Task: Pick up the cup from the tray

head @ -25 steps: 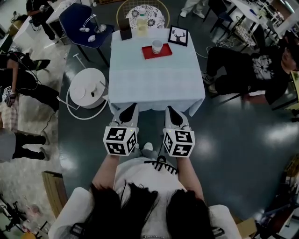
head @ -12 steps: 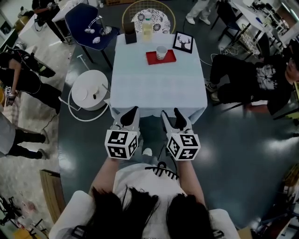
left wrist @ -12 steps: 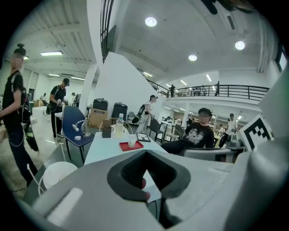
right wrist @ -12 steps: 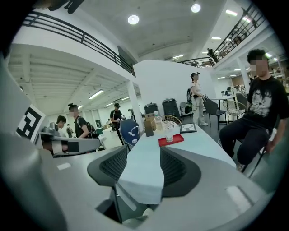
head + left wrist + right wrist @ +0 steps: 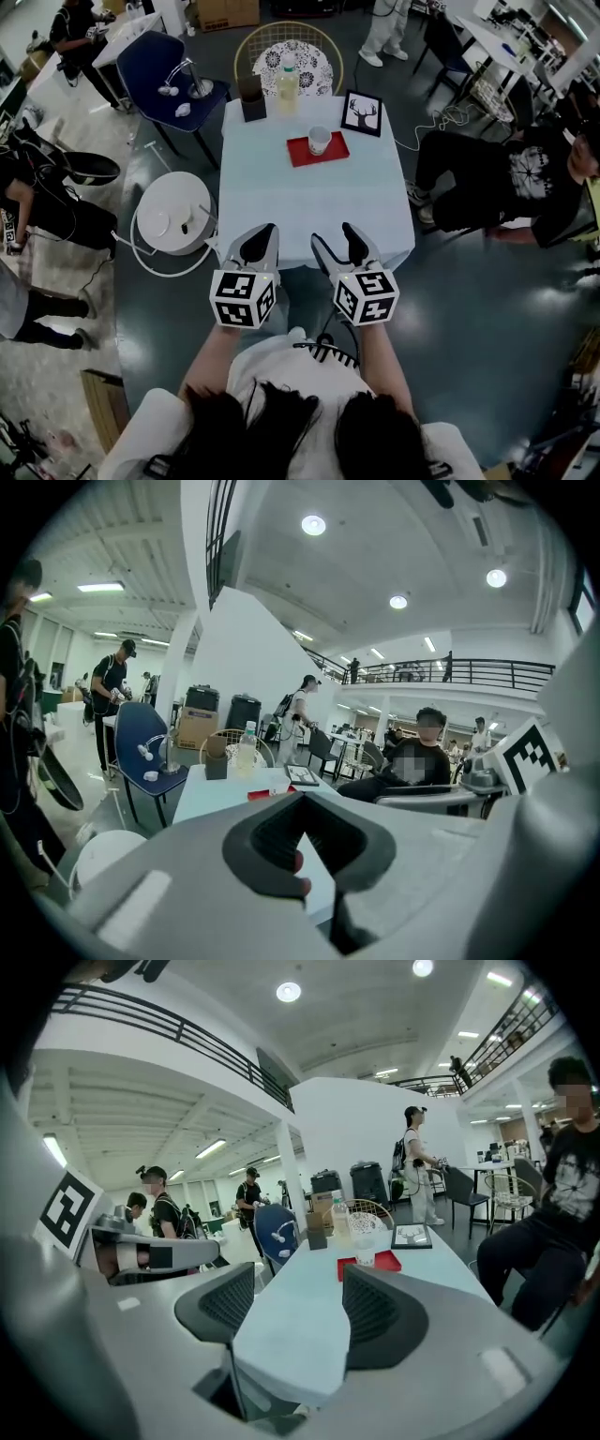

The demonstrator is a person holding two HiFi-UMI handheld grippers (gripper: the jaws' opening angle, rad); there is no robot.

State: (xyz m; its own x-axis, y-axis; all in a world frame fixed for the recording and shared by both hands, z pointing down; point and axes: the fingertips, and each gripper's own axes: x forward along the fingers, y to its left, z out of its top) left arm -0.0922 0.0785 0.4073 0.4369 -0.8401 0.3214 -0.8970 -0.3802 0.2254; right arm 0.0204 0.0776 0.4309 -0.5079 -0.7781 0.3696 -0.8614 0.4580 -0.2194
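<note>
Two grippers are hovering before us at the table's (image 5: pixel 314 202) near edge, left gripper (image 5: pixel 265 231) pinched together, right gripper (image 5: pixel 334 235) just opening on nothing, while the cup (image 5: pixel 319 141) is sitting on the red tray (image 5: pixel 300 154) far across.

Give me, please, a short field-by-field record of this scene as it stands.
cup: pale, upright on the tray, untouched
tray: red, flat on the far half of the table
far edge of table: dark box, bottle, framed picture
left gripper: jaws together, empty, over the table's near edge
right gripper: jaws apart, have just been opening, nothing between them, over the near edge
task state: cup not yet reached
</note>
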